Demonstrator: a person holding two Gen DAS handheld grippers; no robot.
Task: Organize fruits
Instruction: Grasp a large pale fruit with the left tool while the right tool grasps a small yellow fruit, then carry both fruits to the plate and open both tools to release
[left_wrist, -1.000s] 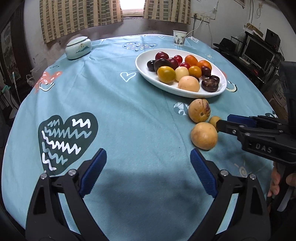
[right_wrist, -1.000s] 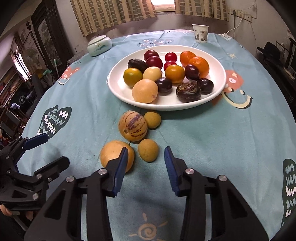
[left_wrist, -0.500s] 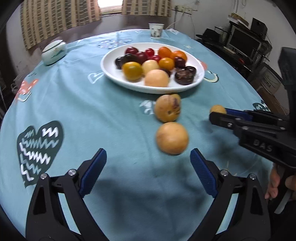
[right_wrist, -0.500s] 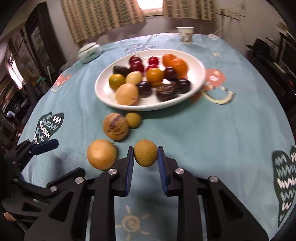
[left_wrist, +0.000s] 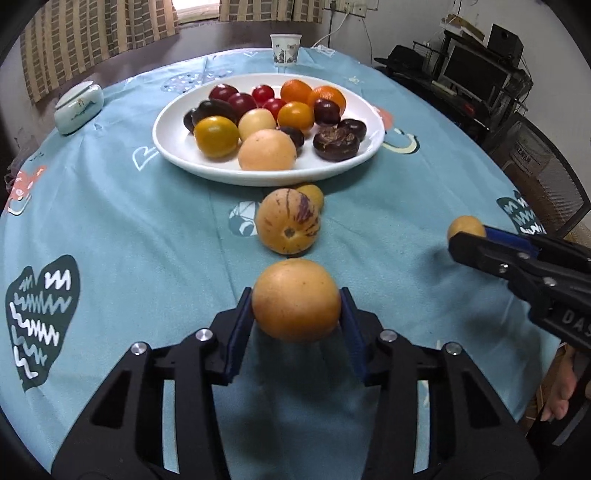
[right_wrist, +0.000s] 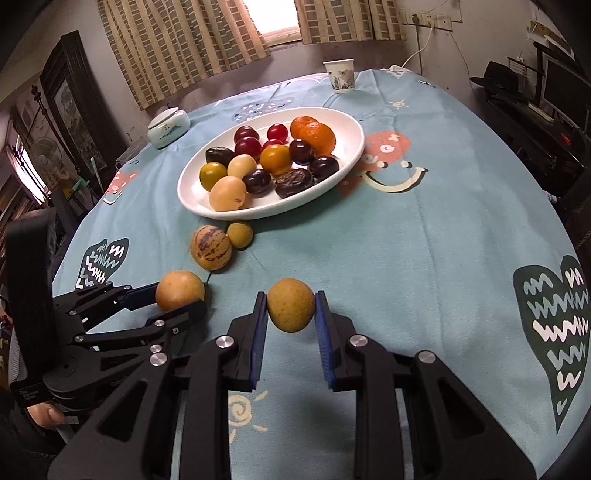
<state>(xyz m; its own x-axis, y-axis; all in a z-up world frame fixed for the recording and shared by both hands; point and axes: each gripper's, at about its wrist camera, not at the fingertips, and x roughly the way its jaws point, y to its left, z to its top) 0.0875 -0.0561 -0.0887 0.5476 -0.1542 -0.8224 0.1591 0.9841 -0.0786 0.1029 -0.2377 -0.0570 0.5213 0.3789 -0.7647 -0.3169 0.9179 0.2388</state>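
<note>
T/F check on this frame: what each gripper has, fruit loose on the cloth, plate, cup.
1. The right gripper is shut on a small yellow-brown fruit. True.
2. The left gripper has nothing between its pads. False: a large orange-yellow fruit sits between them as they close.
3. A striped melon lies on the tablecloth, off the plate. True.
4. The paper cup lies tipped over. False: it stands upright.
</note>
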